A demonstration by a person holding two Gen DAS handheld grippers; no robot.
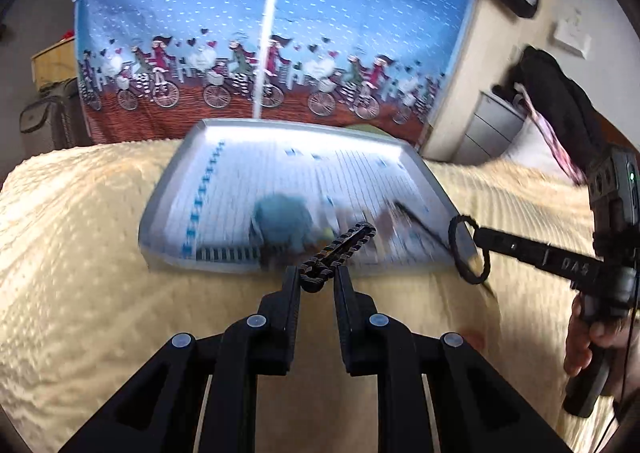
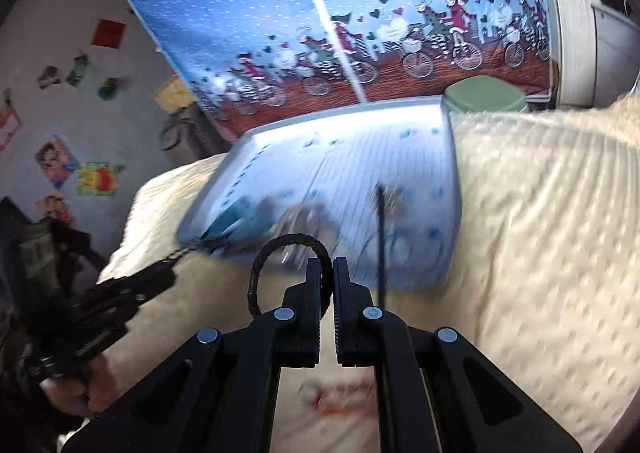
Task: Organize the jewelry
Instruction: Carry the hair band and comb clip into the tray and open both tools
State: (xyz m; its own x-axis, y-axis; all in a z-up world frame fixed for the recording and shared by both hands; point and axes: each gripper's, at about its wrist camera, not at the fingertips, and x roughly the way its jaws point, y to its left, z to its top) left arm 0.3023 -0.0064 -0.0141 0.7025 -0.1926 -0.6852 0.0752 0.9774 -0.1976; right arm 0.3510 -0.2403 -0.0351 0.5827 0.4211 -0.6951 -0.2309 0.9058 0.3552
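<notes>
My left gripper [image 1: 318,273] is shut on a braided black-and-brown bracelet [image 1: 340,249], which sticks out over the near rim of a silver tray [image 1: 168,189]. My right gripper [image 2: 332,267] is shut on a black cord loop bracelet [image 2: 280,243], also held above the bed just short of the tray [image 2: 448,213]. From the left wrist view the right gripper [image 1: 478,239] shows at the right with the black loop [image 1: 466,253] hanging from its tip. Blurred items lie in the tray: a teal lump [image 1: 282,219] and a thin black cord [image 2: 381,229].
The tray rests on a cream dotted blanket [image 1: 80,233] covering the bed. Behind it hangs a blue curtain [image 1: 248,13] printed with cyclists. A green stool [image 2: 484,97] stands past the tray. A hand [image 1: 592,337] holds the right gripper's handle. Both views are motion-blurred.
</notes>
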